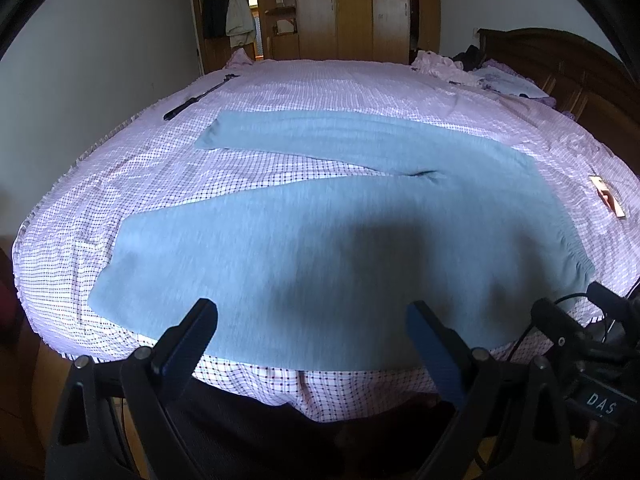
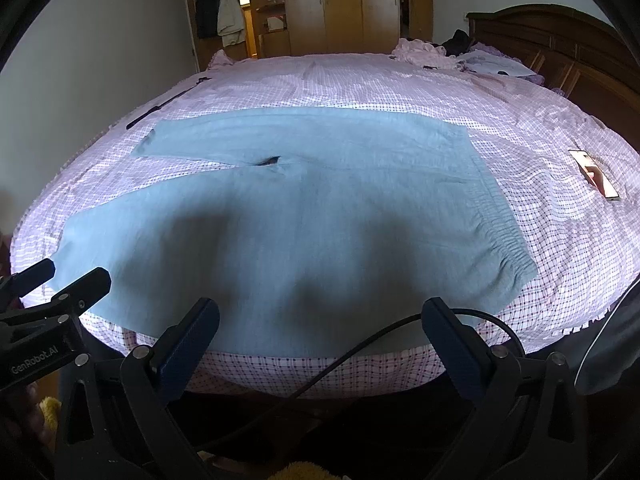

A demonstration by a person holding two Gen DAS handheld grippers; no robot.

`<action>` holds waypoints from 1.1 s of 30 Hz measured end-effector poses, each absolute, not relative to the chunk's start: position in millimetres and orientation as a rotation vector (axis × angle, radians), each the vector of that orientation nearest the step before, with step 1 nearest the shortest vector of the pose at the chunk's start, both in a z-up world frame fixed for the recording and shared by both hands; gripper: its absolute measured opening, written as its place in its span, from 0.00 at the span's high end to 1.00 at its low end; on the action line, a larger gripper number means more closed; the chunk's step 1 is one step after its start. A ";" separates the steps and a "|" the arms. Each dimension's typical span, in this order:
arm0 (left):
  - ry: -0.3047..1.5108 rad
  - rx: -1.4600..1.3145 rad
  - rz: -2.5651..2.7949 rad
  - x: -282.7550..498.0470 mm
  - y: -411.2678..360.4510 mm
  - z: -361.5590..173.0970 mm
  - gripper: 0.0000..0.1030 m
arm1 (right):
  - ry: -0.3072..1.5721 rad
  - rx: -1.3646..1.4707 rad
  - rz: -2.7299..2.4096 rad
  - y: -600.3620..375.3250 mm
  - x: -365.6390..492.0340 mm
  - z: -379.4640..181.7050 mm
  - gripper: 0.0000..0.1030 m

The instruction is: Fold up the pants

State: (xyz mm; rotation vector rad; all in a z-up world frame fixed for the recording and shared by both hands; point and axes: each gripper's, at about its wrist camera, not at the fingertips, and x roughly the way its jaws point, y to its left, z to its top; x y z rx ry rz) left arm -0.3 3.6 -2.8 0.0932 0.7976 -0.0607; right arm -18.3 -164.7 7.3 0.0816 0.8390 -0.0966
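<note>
Light blue-grey pants [image 1: 320, 240] lie flat on the bed, legs spread in a V toward the left, elastic waistband at the right [image 2: 504, 248]. The near leg runs along the bed's front edge. My left gripper [image 1: 312, 316] is open and empty, hovering over the near leg's lower edge. My right gripper [image 2: 320, 312] is open and empty, hovering over the near edge of the pants by the seat. The left gripper also shows at the left of the right wrist view [image 2: 64, 280], and the right gripper at the right of the left wrist view [image 1: 576, 312].
The bed [image 1: 360, 84] has a pink checked cover. A black rod [image 1: 200, 96] lies at its far left. A phone [image 2: 596, 176] lies to the right of the waistband. Crumpled clothes [image 2: 440, 54] sit by the wooden headboard [image 2: 560, 48]. Wardrobes stand behind.
</note>
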 end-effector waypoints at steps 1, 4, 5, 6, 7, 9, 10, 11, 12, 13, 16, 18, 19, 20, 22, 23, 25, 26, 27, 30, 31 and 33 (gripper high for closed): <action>0.799 0.095 -0.062 0.1 3.9 -2.9 0.05 | 0.839 0.083 -0.098 -165.2 -18.0 7.3 0.05; 0.804 0.098 -0.064 1.3 3.8 -3.4 0.05 | 0.837 0.086 -0.100 -166.6 -17.7 7.7 0.05; 0.807 0.099 -0.066 2.0 3.5 -3.6 0.05 | 0.837 0.087 -0.100 -167.2 -17.4 7.9 0.05; 0.808 0.100 -0.067 2.6 3.4 -3.7 0.05 | 0.839 0.088 -0.098 -167.9 -16.8 8.2 0.05; 0.811 0.102 -0.069 3.4 3.0 -3.9 0.05 | 0.839 0.090 -0.097 -168.8 -16.0 8.8 0.05; 0.819 0.108 -0.071 6.1 2.5 -4.2 0.05 | 0.837 0.090 -0.097 -170.0 -14.5 10.8 0.05; 0.825 0.109 -0.074 7.9 2.2 -4.0 0.05 | 0.838 0.089 -0.096 -170.5 -13.2 12.0 0.05; 0.830 0.112 -0.080 10.3 1.7 -3.2 0.05 | 0.839 0.090 -0.096 -171.3 -12.1 12.8 0.05; 0.829 0.114 -0.084 12.6 1.4 -1.9 0.05 | 0.842 0.090 -0.096 -172.4 -10.5 13.8 0.05; 0.827 0.117 -0.085 14.2 1.4 -0.5 0.05 | 0.845 0.093 -0.094 -174.0 -8.6 14.8 0.05; 0.821 0.135 -0.091 24.4 0.0 5.9 0.05 | 0.861 0.117 -0.077 -181.8 -1.5 18.1 0.05; 0.809 0.164 -0.095 34.6 -2.9 12.4 0.05 | 0.873 0.124 -0.067 -186.6 4.1 21.4 0.05; 0.803 0.176 -0.098 37.9 -4.7 14.8 0.05 | 0.876 0.119 -0.059 -189.3 7.5 24.4 0.05; 0.795 0.188 -0.101 42.5 -6.5 17.3 0.05 | 0.875 0.111 -0.054 -191.4 10.4 26.8 0.05; 0.788 0.206 -0.106 56.0 -9.4 23.8 0.05 | 0.874 0.092 -0.040 -196.8 18.8 33.5 0.05; 0.789 0.207 -0.111 64.4 -10.6 27.4 0.05 | 0.873 0.087 -0.033 -199.3 23.1 36.6 0.05; 0.796 0.207 -0.116 77.7 -13.2 33.0 0.05 | 0.875 0.080 -0.025 -206.2 34.5 42.0 0.05; 0.798 0.208 -0.123 85.1 -15.5 36.3 0.05 | 0.879 0.079 -0.023 -210.1 40.5 44.6 0.05; 0.797 0.209 -0.132 92.8 -17.8 39.7 0.05 | 0.881 0.083 -0.020 -214.1 46.0 47.0 0.05; 0.794 0.231 -0.151 116.8 -28.9 50.9 0.05 | 0.886 0.083 -0.020 -227.1 64.5 54.5 0.05; 0.792 0.241 -0.156 124.4 -33.0 53.8 0.05 | 0.887 0.086 -0.020 -232.3 72.5 57.2 0.05; 0.791 0.265 -0.164 141.2 -43.3 59.0 0.05 | 0.892 0.100 -0.019 -241.6 85.3 61.0 0.05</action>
